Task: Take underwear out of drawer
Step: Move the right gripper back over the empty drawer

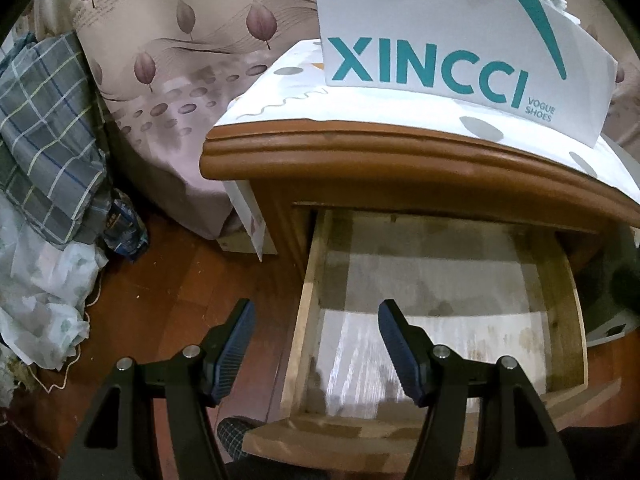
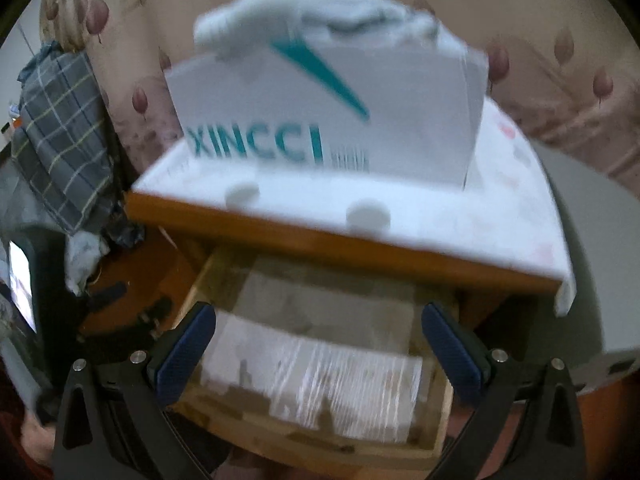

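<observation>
- While I look along my left gripper (image 1: 316,346), its blue-padded jaws stand apart with nothing between them, above the left wall of the open wooden drawer (image 1: 310,304).
- My right gripper (image 2: 320,350) is also wide open and empty, over the same drawer (image 2: 192,292); this view is blurred.
- Only pale lining paper (image 1: 420,344) lies on the drawer bottom.
- Pale blue-white fabric (image 2: 304,12), probably the underwear, lies on top of the white XINCCI shoe box (image 2: 320,120), which stands on the brown wooden nightstand (image 1: 360,160).
</observation>
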The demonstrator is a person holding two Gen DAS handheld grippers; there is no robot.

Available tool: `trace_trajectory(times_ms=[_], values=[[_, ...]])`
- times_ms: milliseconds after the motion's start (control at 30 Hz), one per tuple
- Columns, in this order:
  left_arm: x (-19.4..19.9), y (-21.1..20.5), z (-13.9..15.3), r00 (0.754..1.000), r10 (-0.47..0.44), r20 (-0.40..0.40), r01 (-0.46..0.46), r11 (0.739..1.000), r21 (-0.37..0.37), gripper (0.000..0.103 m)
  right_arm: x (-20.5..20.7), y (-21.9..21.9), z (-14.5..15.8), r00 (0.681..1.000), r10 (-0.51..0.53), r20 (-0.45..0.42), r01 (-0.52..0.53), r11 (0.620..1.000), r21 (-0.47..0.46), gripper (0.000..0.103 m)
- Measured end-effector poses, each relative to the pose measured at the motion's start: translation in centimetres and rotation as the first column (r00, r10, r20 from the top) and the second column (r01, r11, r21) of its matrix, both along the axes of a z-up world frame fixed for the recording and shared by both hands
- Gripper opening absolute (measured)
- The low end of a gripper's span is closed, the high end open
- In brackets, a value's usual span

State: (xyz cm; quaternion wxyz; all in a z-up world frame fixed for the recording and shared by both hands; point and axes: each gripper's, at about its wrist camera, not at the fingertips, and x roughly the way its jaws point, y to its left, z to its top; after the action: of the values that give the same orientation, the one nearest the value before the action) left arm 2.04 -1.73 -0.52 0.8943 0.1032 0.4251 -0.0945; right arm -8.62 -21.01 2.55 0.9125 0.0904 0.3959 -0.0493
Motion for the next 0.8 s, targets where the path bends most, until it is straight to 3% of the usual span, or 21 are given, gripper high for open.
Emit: trace_trajectory(times_ms=[333, 433, 800], values=[[0.1, -1.4, -1.3, 0.999, -0.022, -0.035, 0.022, 0.999, 0.026, 0.066, -0.6, -0.5, -6.3, 0.997, -0.024, -0.069, 0.028, 0.998, 0.058, 0.102], [0.1, -1.7, -1.6, 0.999, -0.030, -0.040, 0.031, 0.999, 0.034, 0.066, -0.5, -0.7, -6.9, 0.997, -0.022, -0.074, 0.028, 0.996, 0.087, 0.102], [0.1, -2.9, -2.5, 0.996, -0.065, -0.056, 0.067, 0.997, 0.048, 0.066, 0.0, -0.8, -7.8, 0.992, -0.085, -0.095, 0.088, 0.996, 0.029, 0.102]])
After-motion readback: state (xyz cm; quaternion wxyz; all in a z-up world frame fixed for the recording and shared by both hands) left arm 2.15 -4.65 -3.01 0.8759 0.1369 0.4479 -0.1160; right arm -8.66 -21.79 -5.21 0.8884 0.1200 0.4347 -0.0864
